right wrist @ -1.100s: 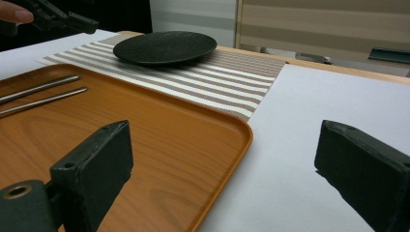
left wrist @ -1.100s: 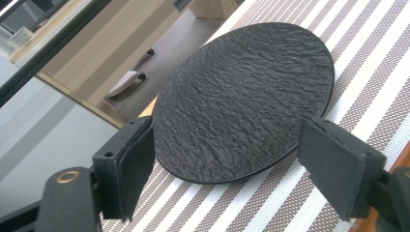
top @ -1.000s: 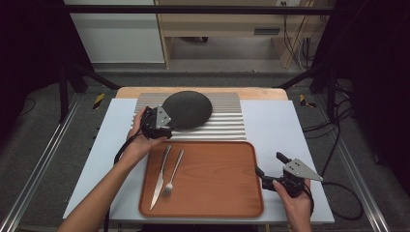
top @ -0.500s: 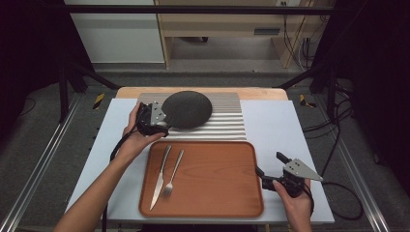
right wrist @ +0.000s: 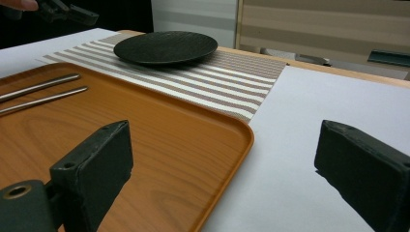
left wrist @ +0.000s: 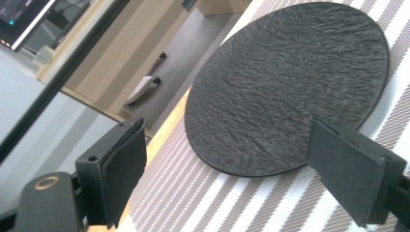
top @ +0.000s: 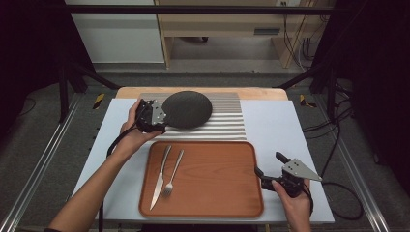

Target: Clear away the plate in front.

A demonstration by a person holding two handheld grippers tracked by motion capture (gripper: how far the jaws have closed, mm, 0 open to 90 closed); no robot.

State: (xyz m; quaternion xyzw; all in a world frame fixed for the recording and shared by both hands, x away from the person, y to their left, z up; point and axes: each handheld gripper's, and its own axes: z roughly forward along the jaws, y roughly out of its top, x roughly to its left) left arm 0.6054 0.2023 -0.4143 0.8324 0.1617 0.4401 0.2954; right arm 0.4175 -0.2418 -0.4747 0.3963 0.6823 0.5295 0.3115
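A round black slate plate (top: 187, 108) lies on a striped placemat (top: 227, 123) at the back of the table. My left gripper (top: 163, 121) is at the plate's left rim and points at it. In the left gripper view the plate (left wrist: 290, 82) lies just beyond the open left gripper (left wrist: 227, 164). Its jaws have just been closing a little, and neither pad presses on anything. My right gripper (top: 269, 163) stands open with nothing between its jaws, off the right edge of the wooden tray (top: 217, 193). A knife (top: 160, 176) and a fork (top: 173, 174) lie on the tray's left side.
The right gripper view looks over the tray's corner (right wrist: 232, 130) toward the plate (right wrist: 167, 47), with bare white table (right wrist: 319, 96) to its right. The table is wide and white (top: 285, 125). Metal rails and cables run along the floor on both sides.
My left gripper has shifted slightly back and to the left beside the plate's rim. The right gripper, plate, tray and cutlery have not moved.
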